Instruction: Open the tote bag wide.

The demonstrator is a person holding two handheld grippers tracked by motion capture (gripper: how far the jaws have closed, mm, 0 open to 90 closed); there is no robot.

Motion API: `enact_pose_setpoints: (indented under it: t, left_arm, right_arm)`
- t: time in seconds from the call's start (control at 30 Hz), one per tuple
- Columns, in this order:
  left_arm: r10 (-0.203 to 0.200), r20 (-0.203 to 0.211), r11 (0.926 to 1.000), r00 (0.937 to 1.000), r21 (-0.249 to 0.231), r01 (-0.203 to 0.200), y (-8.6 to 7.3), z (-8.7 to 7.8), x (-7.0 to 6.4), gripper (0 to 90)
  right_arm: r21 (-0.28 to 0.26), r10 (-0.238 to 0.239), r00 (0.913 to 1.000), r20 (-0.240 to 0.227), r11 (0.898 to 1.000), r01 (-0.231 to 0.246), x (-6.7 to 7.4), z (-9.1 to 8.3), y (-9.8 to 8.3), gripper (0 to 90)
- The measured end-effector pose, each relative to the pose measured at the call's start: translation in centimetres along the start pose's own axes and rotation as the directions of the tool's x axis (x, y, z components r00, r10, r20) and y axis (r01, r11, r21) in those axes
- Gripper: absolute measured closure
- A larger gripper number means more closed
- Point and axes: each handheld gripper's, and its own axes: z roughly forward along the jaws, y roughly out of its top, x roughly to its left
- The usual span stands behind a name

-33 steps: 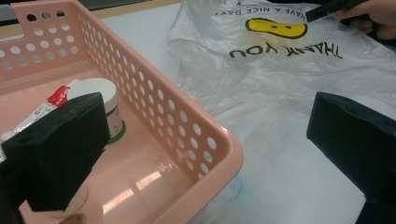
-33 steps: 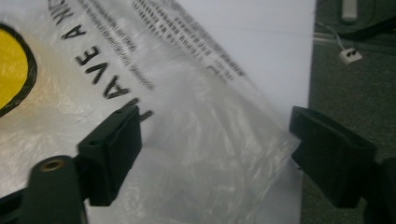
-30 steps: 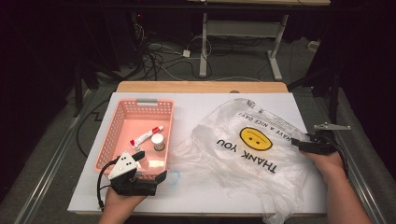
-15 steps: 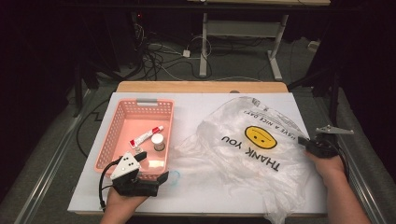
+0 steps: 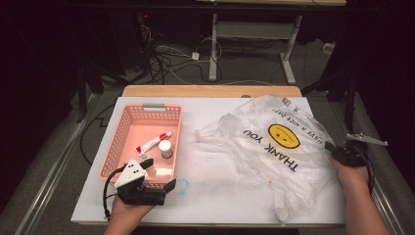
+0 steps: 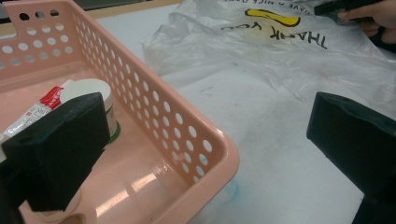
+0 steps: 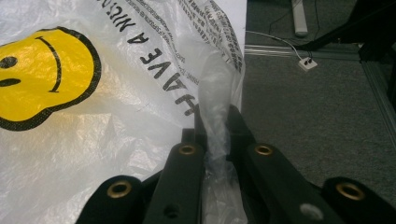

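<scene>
A clear plastic bag [image 5: 274, 147] printed with a yellow smiley and "THANK YOU" lies spread on the right half of the white table. My right gripper [image 5: 329, 148] is at the bag's right edge. In the right gripper view its jaws [image 7: 216, 123] are shut on a bunched strip of the bag [image 7: 93, 116]. My left gripper [image 5: 159, 174] is open at the near right corner of a pink basket [image 5: 125, 142]. One pad [image 6: 56, 149] is inside the basket [image 6: 154, 107], the other [image 6: 355, 140] outside over the table.
The basket holds a red-and-white tube [image 5: 153, 143] and a small white-lidded jar [image 5: 166, 148]. The table's right edge lies just beyond my right hand, with grey floor below. Cables and table legs stand behind the table.
My right gripper has moved right toward the table's edge, and the bag has slid and stretched that way with it. The left gripper has stayed put.
</scene>
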Motion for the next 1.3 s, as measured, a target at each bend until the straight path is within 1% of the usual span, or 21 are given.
enact_pose_setpoints:
  t: [0.13,0.23,0.3,0.37,0.43,0.5,0.53,0.57,0.63,0.67,0.7,0.73,0.8,0.87,1.0,1.13,1.17,1.23,1.3]
  left_arm:
    - [-0.001,0.005,1.0000,1.0000,-0.006,0.001,0.0,0.0,0.1,0.0]
    - [-0.003,0.010,1.0000,1.0000,-0.009,0.003,0.0,0.0,0.1,0.0]
    - [-0.002,0.011,0.9999,0.9999,-0.010,0.002,0.1,0.0,0.1,0.0]
    - [-0.005,0.015,0.9999,0.9999,-0.011,0.005,0.1,0.0,0.2,0.0]
    - [-0.005,0.019,0.9999,0.9998,-0.014,0.005,0.1,0.0,0.1,0.0]
    - [-0.003,0.022,0.9998,0.9997,-0.017,0.003,0.1,0.0,0.1,0.0]
    - [-0.003,0.023,0.9998,0.9997,-0.018,0.003,0.1,0.1,0.1,0.0]
    - [-0.003,0.024,0.9998,0.9997,-0.019,0.003,0.2,0.1,0.1,0.0]
    - [-0.003,0.027,0.9998,0.9996,-0.018,0.003,0.2,0.2,0.1,0.0]
    - [-0.002,0.028,0.9999,0.9996,-0.017,0.003,0.2,0.2,0.1,0.0]
    - [-0.004,0.030,0.9999,0.9995,-0.016,0.004,0.2,0.2,0.1,0.0]
    - [-0.004,0.030,0.9998,0.9995,-0.018,0.005,0.2,0.2,0.1,0.0]
    - [-0.005,0.032,0.9998,0.9995,-0.020,0.006,0.2,0.1,0.2,0.0]
    - [-0.007,0.029,0.9997,0.9996,-0.023,0.008,0.1,0.1,0.3,0.0]
    - [-0.010,0.024,0.9997,0.9997,-0.023,0.011,0.1,0.0,0.5,0.0]
    - [-0.001,0.015,0.9999,0.9999,-0.015,0.002,0.1,0.0,0.6,0.0]
    - [0.000,0.013,0.9999,0.9999,-0.014,0.001,0.1,0.0,0.6,0.0]
    - [0.002,0.011,0.9999,0.9999,-0.012,-0.002,0.1,-0.1,0.7,0.0]
    - [0.001,0.010,0.9999,1.0000,-0.011,-0.001,0.1,-0.1,0.8,0.0]
  right_arm:
    - [-0.007,0.017,0.9999,0.001,1.000,-0.017,0.7,-0.8,-0.8,87.9]
    - [-0.003,0.010,0.9999,0.000,1.000,-0.010,1.2,-1.6,-1.7,87.4]
    - [-0.009,0.014,0.9998,-0.013,1.000,-0.014,1.6,-2.2,-2.3,86.4]
    - [-0.015,0.001,0.9998,-0.018,1.000,-0.001,2.2,-2.9,-3.0,85.3]
    - [-0.024,-0.006,0.9995,-0.033,1.000,0.005,2.6,-3.5,-3.3,80.0]
    - [-0.024,-0.023,0.9986,-0.047,0.999,0.022,3.2,-4.0,-3.6,79.2]
    - [-0.024,-0.023,0.9986,-0.047,0.999,0.022,3.2,-4.0,-3.6,79.2]
    - [-0.031,-0.039,0.9983,-0.043,0.999,0.038,3.7,-4.1,-3.6,75.7]
    - [-0.032,-0.054,0.9980,-0.031,0.998,0.053,3.9,-4.1,-3.5,69.7]
    - [-0.032,-0.054,0.9980,-0.031,0.998,0.053,3.9,-4.1,-3.5,69.7]
    - [-0.041,-0.058,0.9981,-0.022,0.998,0.057,3.8,-4.1,-3.5,60.3]
    - [-0.041,-0.058,0.9981,-0.022,0.998,0.057,3.8,-4.1,-3.5,60.3]
    - [-0.066,-0.056,0.9984,-0.012,0.996,0.055,3.6,-4.5,-3.5,48.9]
    - [-0.091,-0.061,0.9980,-0.018,0.994,0.059,3.4,-5.1,-3.6,42.6]
    - [-0.137,-0.085,0.9938,-0.072,0.988,0.074,3.4,-6.5,-3.9,32.2]
    - [-0.166,-0.130,0.9845,-0.118,0.980,0.109,4.3,-7.5,-4.1,22.3]
    - [-0.173,-0.137,0.9817,-0.132,0.978,0.113,4.6,-7.8,-4.2,20.3]
    - [-0.185,-0.145,0.9787,-0.145,0.976,0.118,5.0,-8.1,-4.1,17.1]
    - [-0.195,-0.148,0.9750,-0.166,0.974,0.115,5.6,-8.2,-4.1,14.8]
